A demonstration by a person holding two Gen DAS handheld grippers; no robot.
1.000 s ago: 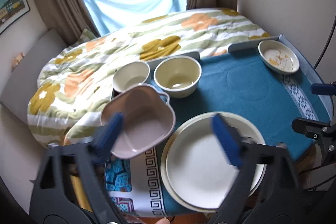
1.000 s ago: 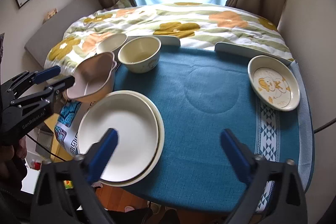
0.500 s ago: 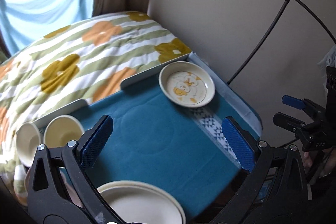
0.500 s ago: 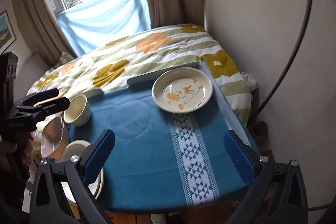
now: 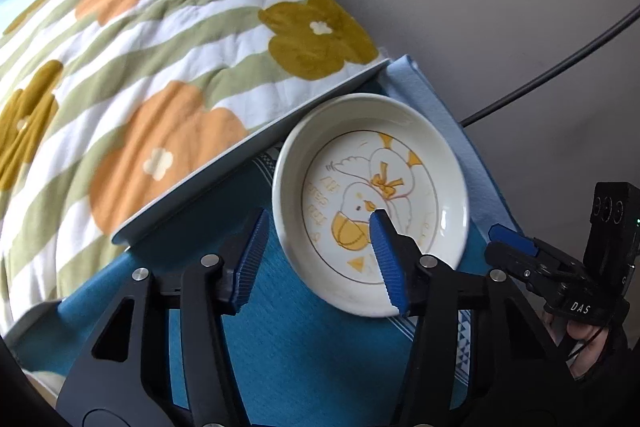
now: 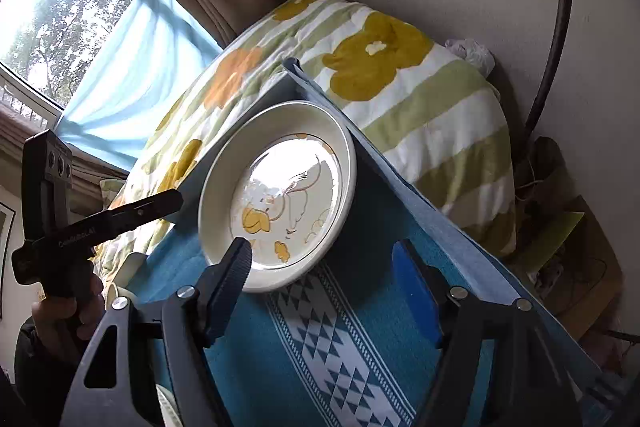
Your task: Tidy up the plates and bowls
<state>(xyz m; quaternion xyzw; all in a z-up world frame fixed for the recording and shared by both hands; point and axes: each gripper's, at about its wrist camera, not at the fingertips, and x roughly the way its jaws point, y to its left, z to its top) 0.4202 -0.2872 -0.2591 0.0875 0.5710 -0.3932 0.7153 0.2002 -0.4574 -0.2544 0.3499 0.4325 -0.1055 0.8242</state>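
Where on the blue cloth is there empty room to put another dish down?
The bare teal tablecloth near the camera, beside the white patterned stripe, is free. The far corner is crowded: the cream duck-picture plate sits there with the left gripper and right gripper closing around its rim. The flowered quilt borders the far edge.

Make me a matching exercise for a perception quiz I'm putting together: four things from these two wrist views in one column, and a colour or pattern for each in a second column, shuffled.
Things:
1. duck plate
2. tablecloth
3. quilt
4. pads of the left tool

Colours or patterns:
A. green stripes with orange and mustard flowers
B. cream with a yellow-and-white bird drawing
C. ribbed dark blue
D. teal with a white geometric band

Pairs: 1-B, 2-D, 3-A, 4-C
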